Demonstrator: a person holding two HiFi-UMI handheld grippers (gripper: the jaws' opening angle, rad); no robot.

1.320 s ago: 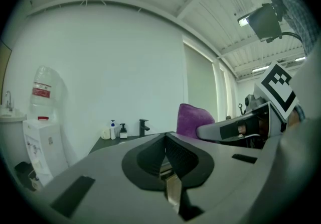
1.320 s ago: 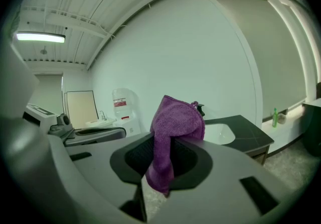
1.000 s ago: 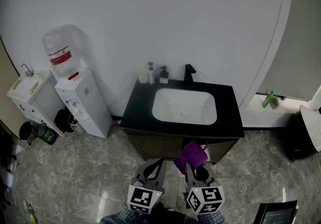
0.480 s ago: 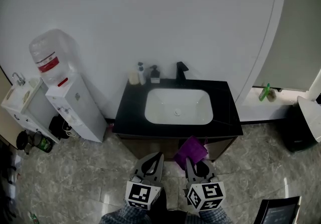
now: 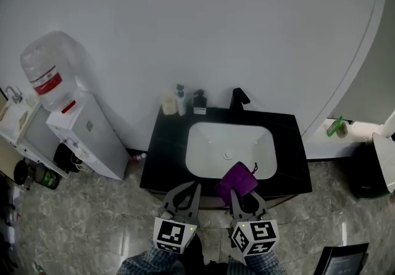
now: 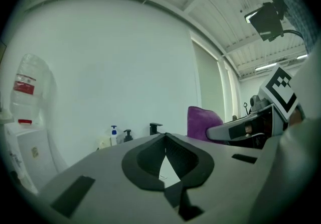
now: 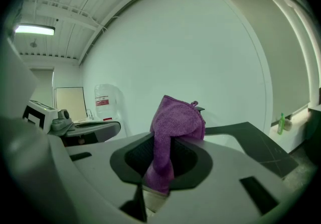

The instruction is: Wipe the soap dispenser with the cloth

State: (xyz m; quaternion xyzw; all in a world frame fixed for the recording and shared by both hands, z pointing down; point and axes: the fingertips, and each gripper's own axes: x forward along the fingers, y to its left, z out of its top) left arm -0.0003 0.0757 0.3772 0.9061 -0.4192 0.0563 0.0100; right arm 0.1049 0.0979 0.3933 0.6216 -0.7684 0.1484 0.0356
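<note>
Three dispensers stand at the back left of the black counter (image 5: 163, 156): a cream one (image 5: 168, 105), a white soap dispenser with a blue pump (image 5: 181, 101) and a black one (image 5: 200, 102). The left gripper view shows the white one (image 6: 114, 135) and the black one (image 6: 128, 135) small and far off. My right gripper (image 5: 237, 195) is shut on a purple cloth (image 5: 236, 180) that stands up from its jaws (image 7: 176, 120), over the front rim of the white basin (image 5: 213, 138). My left gripper (image 5: 191, 192) is beside it, shut and holding nothing.
A black faucet (image 5: 238, 98) rises behind the basin. A water cooler (image 5: 86, 135) with a bottle (image 5: 44, 76) stands left of the vanity, with cups and clutter on the floor by it. A green bottle (image 5: 336, 126) sits on a ledge at the right, above a dark bin (image 5: 370, 172).
The view has closed in on the vanity. Both grippers, still side by side, now reach its front edge, and the cloth has moved from in front of the cabinet to over the basin rim.
</note>
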